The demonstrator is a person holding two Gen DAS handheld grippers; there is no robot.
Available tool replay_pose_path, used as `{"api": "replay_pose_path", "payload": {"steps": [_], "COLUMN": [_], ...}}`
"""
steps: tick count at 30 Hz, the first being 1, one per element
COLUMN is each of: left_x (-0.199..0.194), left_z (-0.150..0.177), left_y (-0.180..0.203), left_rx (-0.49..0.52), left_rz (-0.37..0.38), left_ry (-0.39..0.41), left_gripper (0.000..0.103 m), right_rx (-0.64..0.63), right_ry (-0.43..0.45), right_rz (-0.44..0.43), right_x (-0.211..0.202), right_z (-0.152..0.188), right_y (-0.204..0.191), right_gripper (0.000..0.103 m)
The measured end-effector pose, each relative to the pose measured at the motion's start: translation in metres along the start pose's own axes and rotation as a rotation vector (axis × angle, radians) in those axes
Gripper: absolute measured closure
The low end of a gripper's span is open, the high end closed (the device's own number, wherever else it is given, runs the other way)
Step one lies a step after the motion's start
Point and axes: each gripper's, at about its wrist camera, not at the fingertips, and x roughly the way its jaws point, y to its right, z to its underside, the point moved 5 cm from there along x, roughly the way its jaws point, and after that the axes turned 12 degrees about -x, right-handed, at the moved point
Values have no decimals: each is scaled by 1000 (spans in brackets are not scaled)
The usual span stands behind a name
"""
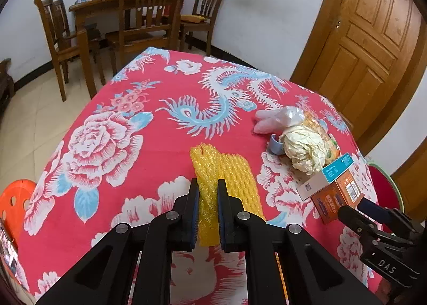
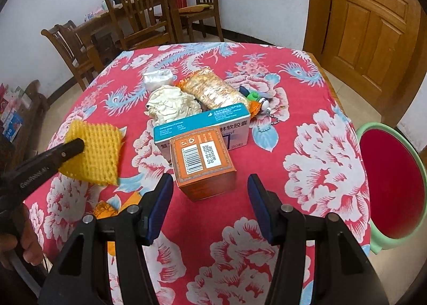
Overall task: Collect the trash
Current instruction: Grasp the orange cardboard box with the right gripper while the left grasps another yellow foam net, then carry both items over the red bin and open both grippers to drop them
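Note:
My left gripper [image 1: 208, 185] is shut on a yellow foam fruit net [image 1: 224, 166], pinching its near edge. In the right wrist view that gripper [image 2: 76, 146] holds the net [image 2: 96, 153] at the left, seemingly a little off the cloth. My right gripper [image 2: 209, 179] stands open, its blue pads on either side of the near end of an orange box [image 2: 202, 155], with gaps on both sides. Behind the orange box lie a teal and white medicine box [image 2: 202, 123], crumpled paper [image 2: 170, 103], a snack packet [image 2: 213, 91] and a clear plastic bag [image 2: 157, 78].
A green-rimmed red bin [image 2: 373, 129] stands off the table's right edge. A keychain with small toys [image 2: 256, 99] lies behind the boxes and an orange wrapper [image 2: 104, 209] near the left pad. Wooden chairs [image 1: 149, 11], a door [image 1: 368, 38] and an orange stool [image 1: 13, 203] surround the table [image 1: 106, 131].

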Motion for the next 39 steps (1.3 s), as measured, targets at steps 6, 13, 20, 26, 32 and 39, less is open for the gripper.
{"api": "replay_pose_path", "payload": {"steps": [6, 13, 20, 26, 32, 39], "left_x": [-2, -5, -17, -31, -45, -60], "left_z": [-1, -2, -4, -9, -15, -22], "left_y": [-3, -3, 5, 17, 37, 70], "left_rx": [-8, -11, 1, 14, 53, 113], "left_rz": [-2, -6, 3, 23, 55, 105], "left_ry": [8, 16, 42, 76, 106, 137], "left_gripper": [92, 92, 92, 92, 92, 92], "right_rx": [5, 10, 11, 22, 36, 67], "right_ry": [-10, 0, 43, 95, 144, 191], "right_rz": [-18, -33, -40, -39, -29, 4], "right_x": [8, 9, -9, -32, -55, -79], "right_z": [1, 2, 3, 2, 1, 0], "right_y": [0, 1, 2, 8, 17, 36], "right_gripper": [45, 53, 54, 54, 54, 54]}}
